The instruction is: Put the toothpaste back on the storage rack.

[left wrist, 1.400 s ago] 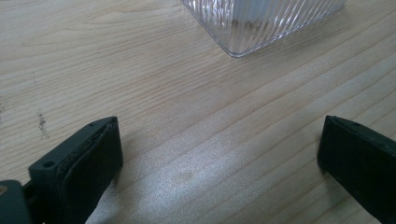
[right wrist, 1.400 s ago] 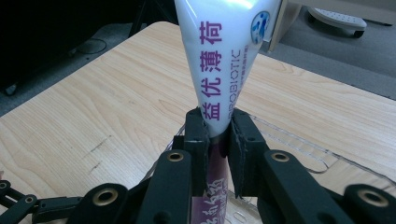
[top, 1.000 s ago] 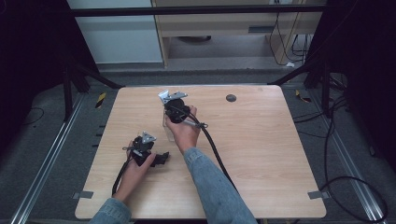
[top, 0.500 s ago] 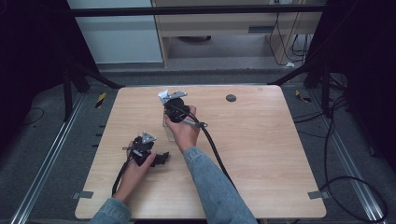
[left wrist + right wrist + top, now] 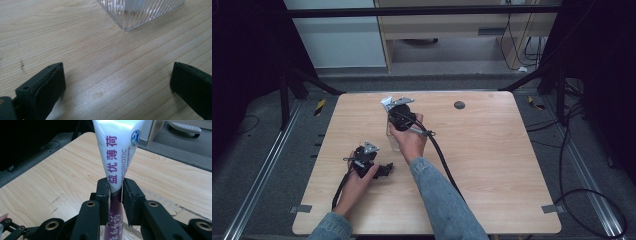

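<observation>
Toothpaste tube (image 5: 117,157), white with purple print, stands upright at the centre of the right gripper view, pinched between the closed jaws of the right gripper (image 5: 115,195) above a clear ribbed container (image 5: 140,11). In the high view that container (image 5: 393,137) sits centre-left on the wooden table (image 5: 492,165). Lower left, the left gripper (image 5: 117,85) rests beside it, jaws spread wide around bare wood.

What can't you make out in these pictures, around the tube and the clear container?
- Tube: its top is cut off by the upper edge of the right gripper view; its lower end is hidden behind the right tongs.
- Clear ribbed container: cut off by the top edge of the left gripper view; in the high view the right hand covers most of it.
- Small print on the tube: too small to read.
</observation>
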The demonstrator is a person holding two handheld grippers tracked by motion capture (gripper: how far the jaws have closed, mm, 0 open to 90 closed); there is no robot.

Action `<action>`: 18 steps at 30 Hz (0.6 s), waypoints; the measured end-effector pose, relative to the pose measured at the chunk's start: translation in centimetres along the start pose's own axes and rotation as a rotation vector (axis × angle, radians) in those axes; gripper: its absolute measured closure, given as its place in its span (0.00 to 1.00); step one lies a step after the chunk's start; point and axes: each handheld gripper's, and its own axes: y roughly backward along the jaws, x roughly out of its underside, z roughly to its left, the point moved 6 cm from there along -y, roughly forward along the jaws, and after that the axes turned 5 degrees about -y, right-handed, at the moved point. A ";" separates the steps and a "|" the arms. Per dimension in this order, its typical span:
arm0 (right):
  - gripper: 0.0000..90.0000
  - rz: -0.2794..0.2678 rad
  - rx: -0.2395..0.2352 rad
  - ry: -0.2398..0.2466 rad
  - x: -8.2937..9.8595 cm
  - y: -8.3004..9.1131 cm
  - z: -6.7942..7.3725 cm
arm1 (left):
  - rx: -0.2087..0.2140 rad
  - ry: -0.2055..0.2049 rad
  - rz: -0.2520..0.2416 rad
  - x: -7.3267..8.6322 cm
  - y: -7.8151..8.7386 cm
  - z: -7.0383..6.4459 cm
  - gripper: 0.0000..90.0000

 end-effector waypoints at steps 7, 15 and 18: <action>0.82 0.000 -0.002 0.010 -0.2 0.9 -0.1 | -0.001 0.000 0.000 0.0 0.0 0.0 0.00; 0.83 0.006 0.012 0.016 -0.1 1.6 -0.7 | 0.000 0.000 0.000 0.0 0.0 0.0 0.00; 0.82 0.007 0.012 0.016 -0.1 1.8 -0.8 | 0.000 -0.001 0.000 0.0 0.0 0.0 0.00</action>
